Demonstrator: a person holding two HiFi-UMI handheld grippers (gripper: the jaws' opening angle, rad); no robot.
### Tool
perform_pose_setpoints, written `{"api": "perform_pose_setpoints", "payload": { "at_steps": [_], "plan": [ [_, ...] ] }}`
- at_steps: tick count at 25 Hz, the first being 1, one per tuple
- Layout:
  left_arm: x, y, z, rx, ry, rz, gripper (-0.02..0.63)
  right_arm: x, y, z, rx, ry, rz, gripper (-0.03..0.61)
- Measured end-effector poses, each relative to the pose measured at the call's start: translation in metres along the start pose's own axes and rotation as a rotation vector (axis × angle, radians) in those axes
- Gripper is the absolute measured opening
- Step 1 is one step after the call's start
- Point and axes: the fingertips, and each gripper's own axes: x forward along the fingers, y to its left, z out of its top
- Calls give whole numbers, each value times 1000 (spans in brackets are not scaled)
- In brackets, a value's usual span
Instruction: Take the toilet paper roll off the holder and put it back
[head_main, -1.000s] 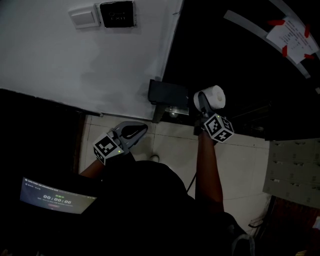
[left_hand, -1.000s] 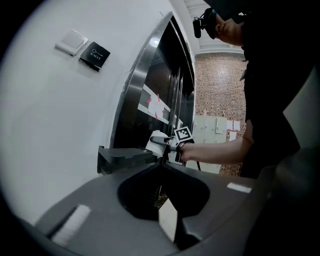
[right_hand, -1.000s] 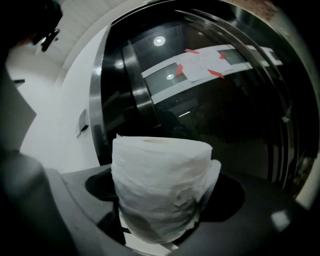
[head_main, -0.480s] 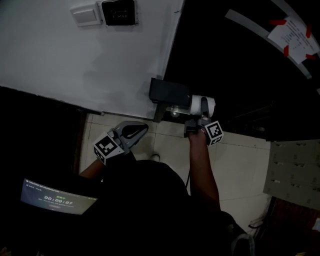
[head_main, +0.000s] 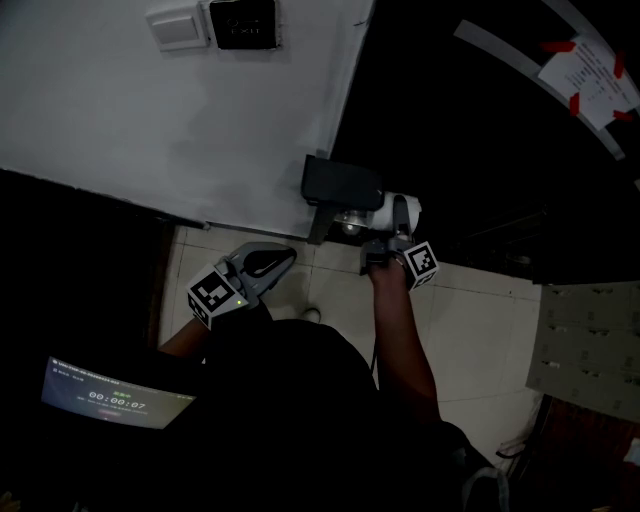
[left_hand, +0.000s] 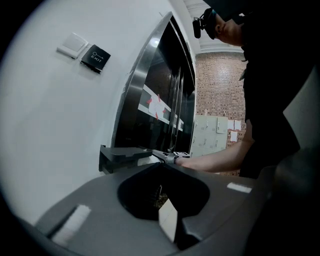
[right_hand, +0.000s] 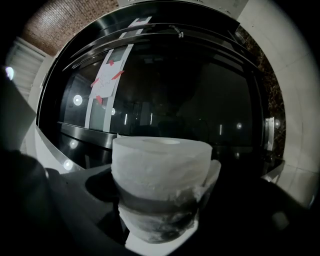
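The right gripper is closed on the toilet paper roll, with one jaw on each side of the white roll. In the right gripper view the roll fills the gap between the jaws, and the end with the hollow core is turned upward there. In the head view the roll sits just at the right end of the holder, a dark box fixed on the white wall. I cannot tell if the roll already touches the shiny metal part under the holder. The left gripper is below and to the left of the holder, well apart from it, above the tiled floor. Its jaws are together and nothing is between them.
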Motion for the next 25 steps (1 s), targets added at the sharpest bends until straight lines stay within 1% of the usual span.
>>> {"api": "perform_pose_setpoints", "payload": {
  "at_steps": [6,11,14,17,21,25],
  "plan": [
    [-1,1,-4,6,-5,4,5,6,-4,-24,32,37,14,463],
    [-4,2,-3,-3,-2,12,5,7,-10,-34,93,13,9,463],
    [-5,2,-3,-6,3,14,5,8,-13,-37,89,16,2,463],
    [-6,3,-8,10,0,16,5,10,-14,-44,85,34,3,463],
    [-8,2,-5,-4,3,20,5,13,-12,-62,78,60,-6,463],
    [-9,4,-7,4,4,23,5,16,-10,-85,75,83,-18,463]
  ]
}}
